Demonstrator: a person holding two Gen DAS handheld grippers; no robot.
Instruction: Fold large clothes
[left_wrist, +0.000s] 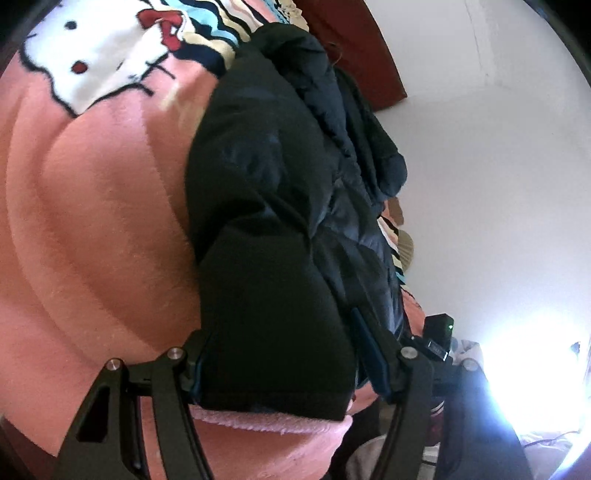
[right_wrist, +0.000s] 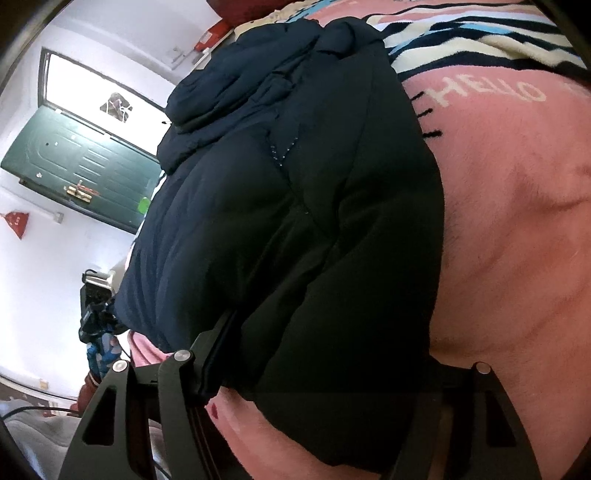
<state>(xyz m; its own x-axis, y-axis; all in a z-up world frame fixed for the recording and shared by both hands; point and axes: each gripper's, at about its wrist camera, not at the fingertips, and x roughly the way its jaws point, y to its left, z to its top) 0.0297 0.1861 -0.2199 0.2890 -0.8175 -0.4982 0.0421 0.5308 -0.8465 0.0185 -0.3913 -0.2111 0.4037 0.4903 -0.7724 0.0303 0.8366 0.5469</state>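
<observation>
On pink Hello Kitty blanket (left_wrist: 92, 221): dark puffer jacket (left_wrist: 266, 192) bundled lengthwise, fold well along. Your left gripper (left_wrist: 277, 369) and right gripper (right_wrist: 317, 373) each straddle its near end, jaws spread wide; grip unclear. Final tidy left.

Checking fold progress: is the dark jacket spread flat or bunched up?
Bunched up: the dark jacket lies in thick puffy layers on the pink blanket, sleeve heaped on top.

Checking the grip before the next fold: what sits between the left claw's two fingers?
The near end of the dark puffer jacket fills the gap of the left claw, over the pink blanket, seen in the left wrist view.
</observation>
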